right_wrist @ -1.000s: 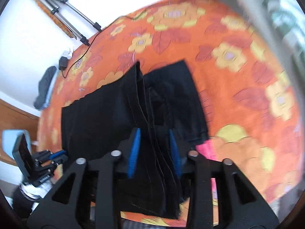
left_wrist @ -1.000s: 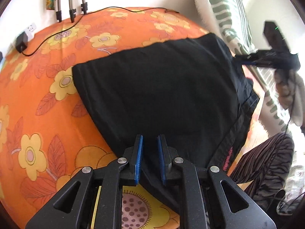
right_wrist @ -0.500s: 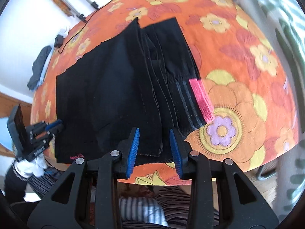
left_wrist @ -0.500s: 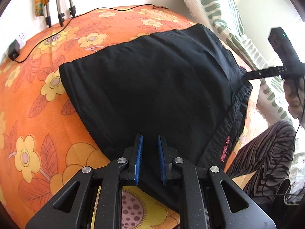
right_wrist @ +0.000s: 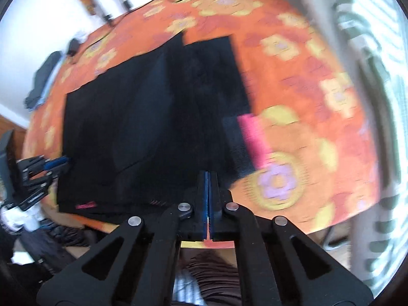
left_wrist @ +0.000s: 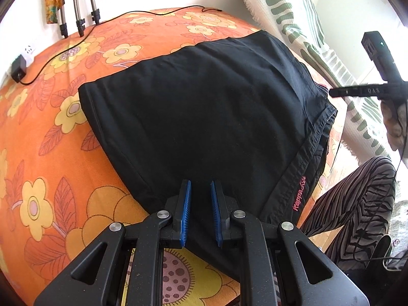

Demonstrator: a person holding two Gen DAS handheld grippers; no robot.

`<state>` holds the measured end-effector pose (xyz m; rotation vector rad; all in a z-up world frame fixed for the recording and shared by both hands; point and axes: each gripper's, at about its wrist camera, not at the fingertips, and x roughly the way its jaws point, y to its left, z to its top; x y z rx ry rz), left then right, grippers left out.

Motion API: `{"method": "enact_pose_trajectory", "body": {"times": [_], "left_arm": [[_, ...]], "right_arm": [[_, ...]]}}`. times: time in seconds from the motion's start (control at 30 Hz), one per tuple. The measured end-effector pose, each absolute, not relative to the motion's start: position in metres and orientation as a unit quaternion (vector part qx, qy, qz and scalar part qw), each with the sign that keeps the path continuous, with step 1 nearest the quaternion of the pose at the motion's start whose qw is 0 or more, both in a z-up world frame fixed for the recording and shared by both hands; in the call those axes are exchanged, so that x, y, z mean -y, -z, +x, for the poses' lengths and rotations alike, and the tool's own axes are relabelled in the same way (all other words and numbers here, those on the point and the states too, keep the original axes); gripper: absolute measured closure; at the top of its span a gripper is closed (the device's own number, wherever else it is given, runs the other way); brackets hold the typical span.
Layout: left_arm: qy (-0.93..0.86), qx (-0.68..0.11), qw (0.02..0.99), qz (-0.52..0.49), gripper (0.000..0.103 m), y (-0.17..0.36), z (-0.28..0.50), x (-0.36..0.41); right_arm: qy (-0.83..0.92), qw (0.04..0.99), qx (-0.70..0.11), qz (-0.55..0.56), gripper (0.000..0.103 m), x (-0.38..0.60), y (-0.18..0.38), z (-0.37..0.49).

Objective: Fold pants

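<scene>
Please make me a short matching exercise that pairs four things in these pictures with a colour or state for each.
Things:
1. pants
2. left gripper
3. right gripper
4. bedspread

Colour or state:
A. orange with yellow flowers
B. pads pressed together, nothing seen between them
C. black, lying flat, with pink lettering by one edge
D. blue pads parted, fabric showing behind the gap

Right pairs: 1-C, 2-D, 3-B, 4-A
</scene>
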<state>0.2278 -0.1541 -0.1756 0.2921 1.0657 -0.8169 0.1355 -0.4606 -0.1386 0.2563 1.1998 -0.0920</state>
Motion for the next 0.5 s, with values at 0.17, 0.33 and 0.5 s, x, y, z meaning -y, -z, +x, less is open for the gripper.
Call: {"method": "enact_pose_trajectory", "body": {"times": [0.17, 0.33, 0.5], "left_arm": [[0.38, -0.493, 0.772, 0.125, 0.089, 0.173, 0.228, 0.151], [0.393, -0.49, 0.771, 0.105, 0.089, 0.169, 0.22, 0.149], [0.428, -0.48, 0.757, 0.112, 0.089, 0.163, 0.202, 0.159]], "right_arm": [[0.058, 0.827, -0.552, 0.094, 0.103, 0.467, 0.125, 0.133], [-0.03, 0.87, -0.484, 0.085, 0.096, 0.429, 0.091, 0.159], [-0.084, 0.879, -0.468, 0.039, 0.088, 0.383, 0.105, 0.214]]}}
